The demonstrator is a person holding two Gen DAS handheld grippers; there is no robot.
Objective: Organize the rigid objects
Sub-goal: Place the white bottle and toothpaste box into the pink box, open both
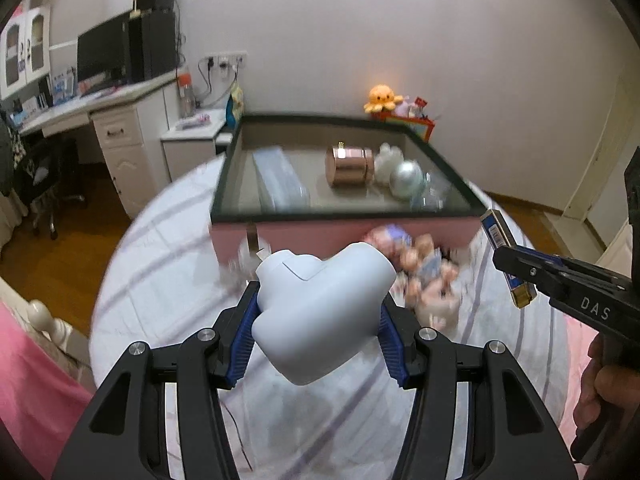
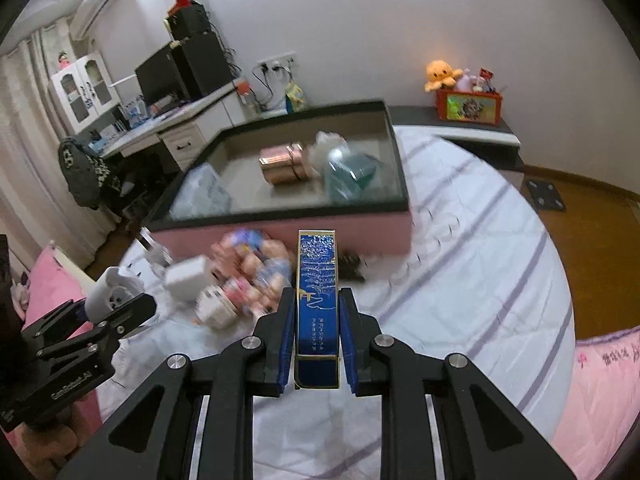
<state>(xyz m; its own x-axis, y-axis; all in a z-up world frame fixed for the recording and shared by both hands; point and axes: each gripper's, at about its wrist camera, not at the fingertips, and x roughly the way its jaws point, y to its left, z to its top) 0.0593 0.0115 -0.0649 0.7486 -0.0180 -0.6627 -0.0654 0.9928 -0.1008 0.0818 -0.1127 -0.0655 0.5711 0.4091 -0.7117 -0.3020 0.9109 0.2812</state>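
Note:
My left gripper (image 1: 318, 312) is shut on a pale grey-blue plastic device (image 1: 320, 312) and holds it above the bed; the device also shows in the right wrist view (image 2: 108, 292). My right gripper (image 2: 318, 312) is shut on a slim blue box with gold trim (image 2: 317, 304), seen at the right of the left wrist view (image 1: 505, 256). A pink box with a dark rim (image 1: 440, 160) (image 2: 396, 152) lies ahead on the bed. It holds a copper tin (image 1: 349, 167) (image 2: 286, 164), a silver ball (image 1: 406, 178), a clear packet (image 1: 280, 180) and other items.
A blurred heap of small toys (image 1: 424, 276) (image 2: 248, 280) and a white charger (image 2: 184, 280) lie on the striped bedsheet (image 2: 460, 264) before the box. A desk with a monitor (image 1: 104, 52) stands far left. An orange plush (image 1: 380, 98) sits on a toy bin beyond.

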